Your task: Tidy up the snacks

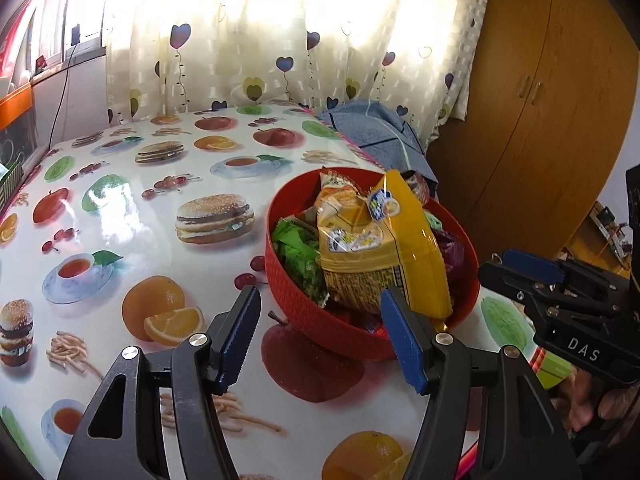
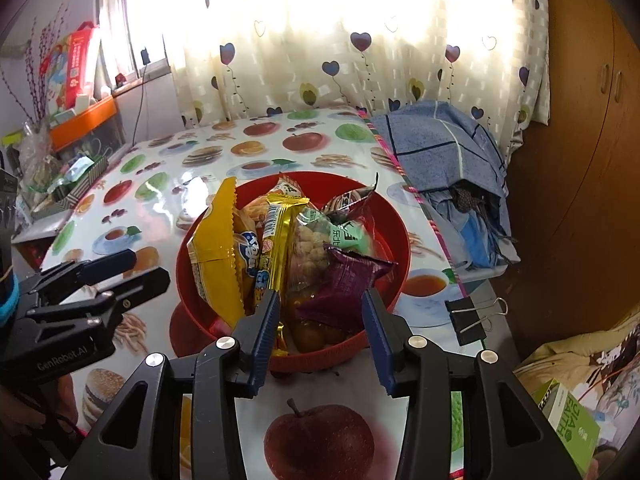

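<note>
Both grippers, left (image 1: pixel 320 332) and right (image 2: pixel 320 336), hang released at lower frame; snacks (image 2: pixel 280 240) already fill bowl (image 2: pixel 384 208); task looks near done.

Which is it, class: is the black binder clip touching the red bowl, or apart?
Apart. The right wrist view shows the binder clip lying right of the red bowl, with patterned tablecloth plainly between them.

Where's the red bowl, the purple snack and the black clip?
red bowl (image 2: pixel 394 280): right wrist view, right rim.
purple snack (image 2: pixel 352 280): right wrist view, packet middle.
black clip (image 2: pixel 466 318): right wrist view, black body.
</note>
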Demonstrator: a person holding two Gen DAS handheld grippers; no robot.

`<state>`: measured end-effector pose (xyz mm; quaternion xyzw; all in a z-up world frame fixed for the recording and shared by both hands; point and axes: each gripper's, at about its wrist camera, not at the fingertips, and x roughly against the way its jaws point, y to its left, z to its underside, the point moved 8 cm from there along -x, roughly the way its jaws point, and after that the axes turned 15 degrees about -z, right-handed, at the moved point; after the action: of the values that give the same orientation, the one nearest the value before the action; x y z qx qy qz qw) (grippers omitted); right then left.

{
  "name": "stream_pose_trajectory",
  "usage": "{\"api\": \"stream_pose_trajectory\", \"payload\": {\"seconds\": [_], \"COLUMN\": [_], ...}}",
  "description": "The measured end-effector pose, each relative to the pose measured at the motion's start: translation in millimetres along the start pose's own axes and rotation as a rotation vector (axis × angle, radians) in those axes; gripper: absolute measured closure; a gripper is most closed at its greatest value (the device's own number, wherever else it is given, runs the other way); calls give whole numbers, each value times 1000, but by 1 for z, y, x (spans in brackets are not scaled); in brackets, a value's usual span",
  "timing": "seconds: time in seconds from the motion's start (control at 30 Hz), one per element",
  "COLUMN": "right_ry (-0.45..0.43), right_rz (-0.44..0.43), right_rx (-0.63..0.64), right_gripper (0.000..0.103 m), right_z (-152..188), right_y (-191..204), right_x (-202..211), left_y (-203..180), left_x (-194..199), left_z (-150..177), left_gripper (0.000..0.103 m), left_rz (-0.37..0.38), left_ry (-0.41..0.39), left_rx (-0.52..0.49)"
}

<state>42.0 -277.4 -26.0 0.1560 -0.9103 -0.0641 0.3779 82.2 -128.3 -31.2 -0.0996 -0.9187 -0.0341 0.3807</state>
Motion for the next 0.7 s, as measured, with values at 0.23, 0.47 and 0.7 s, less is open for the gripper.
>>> {"api": "stream_pose_trajectory", "payload": {"seconds": [0.23,0.47,0.7], "right_ry": [-3,9,26], "right_rz": [-5,-17,-12], "right_rx": [-2,12,39], "right_gripper": [62,62,62], "right_z": [2,3,7], "right_y": [1,6,9], "right_x": [1,-3,-9], "left_y": [-12,-11,-9], "left_x": [4,0,-4], "left_z": [1,2,5], "left_gripper": [40,40,40], "left_rz": [3,35,17], "left_ry": [-16,15,22], "left_rx": [-43,-10,-15]}}
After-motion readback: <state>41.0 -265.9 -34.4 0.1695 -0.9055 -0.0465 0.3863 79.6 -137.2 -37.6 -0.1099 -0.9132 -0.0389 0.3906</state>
